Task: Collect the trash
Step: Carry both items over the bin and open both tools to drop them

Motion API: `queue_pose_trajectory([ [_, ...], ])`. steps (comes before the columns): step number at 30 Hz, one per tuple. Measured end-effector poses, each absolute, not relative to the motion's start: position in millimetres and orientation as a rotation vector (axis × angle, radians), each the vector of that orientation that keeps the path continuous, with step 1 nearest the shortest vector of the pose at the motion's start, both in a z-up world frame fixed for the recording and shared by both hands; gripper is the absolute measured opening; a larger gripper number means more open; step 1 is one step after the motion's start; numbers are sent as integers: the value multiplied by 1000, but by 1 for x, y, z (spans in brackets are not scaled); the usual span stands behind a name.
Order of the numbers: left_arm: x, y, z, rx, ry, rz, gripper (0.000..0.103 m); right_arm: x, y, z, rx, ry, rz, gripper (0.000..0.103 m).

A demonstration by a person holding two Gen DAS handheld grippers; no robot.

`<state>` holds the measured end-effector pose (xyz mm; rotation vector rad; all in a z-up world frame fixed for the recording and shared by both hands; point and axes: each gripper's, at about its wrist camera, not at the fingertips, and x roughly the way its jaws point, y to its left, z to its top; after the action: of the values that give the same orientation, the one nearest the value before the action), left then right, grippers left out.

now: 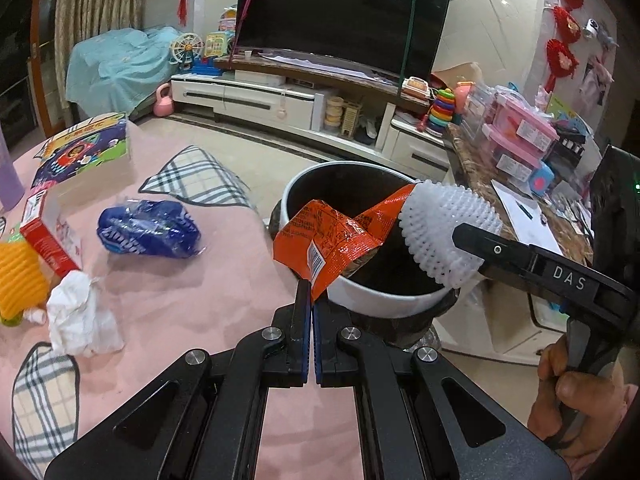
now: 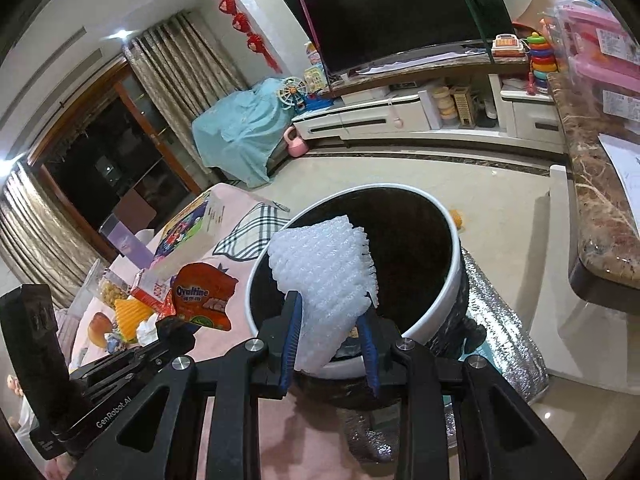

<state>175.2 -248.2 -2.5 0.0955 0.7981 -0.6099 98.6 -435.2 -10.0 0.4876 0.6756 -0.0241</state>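
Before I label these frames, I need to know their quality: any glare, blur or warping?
Left wrist view: TV edges bow from fisheye warping, and the tissue looks slightly smeared. Right wrist view: ceiling light glare at upper left, dark vignette corners, while the foam net is sharp.

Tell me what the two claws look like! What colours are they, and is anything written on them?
Both are black, with angular arms full of cut-out holes and round silver bolts. The left claw and right claw have blue ridged pads on the inside of their fingers. One side reads "DAS" in white letters, another "GenRobot.AI". A bare hand grips the right one's handle; no sleeve or cables show.
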Motion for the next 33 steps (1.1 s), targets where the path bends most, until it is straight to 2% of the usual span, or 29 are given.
queue_pose_trajectory([
  [30,199,-302,-8,194,837,-625,1,133,-464,-20,489,730,-47,32],
  [33,202,-305,-12,193,857,-621,3,135,-464,-22,482,738,-52,40],
])
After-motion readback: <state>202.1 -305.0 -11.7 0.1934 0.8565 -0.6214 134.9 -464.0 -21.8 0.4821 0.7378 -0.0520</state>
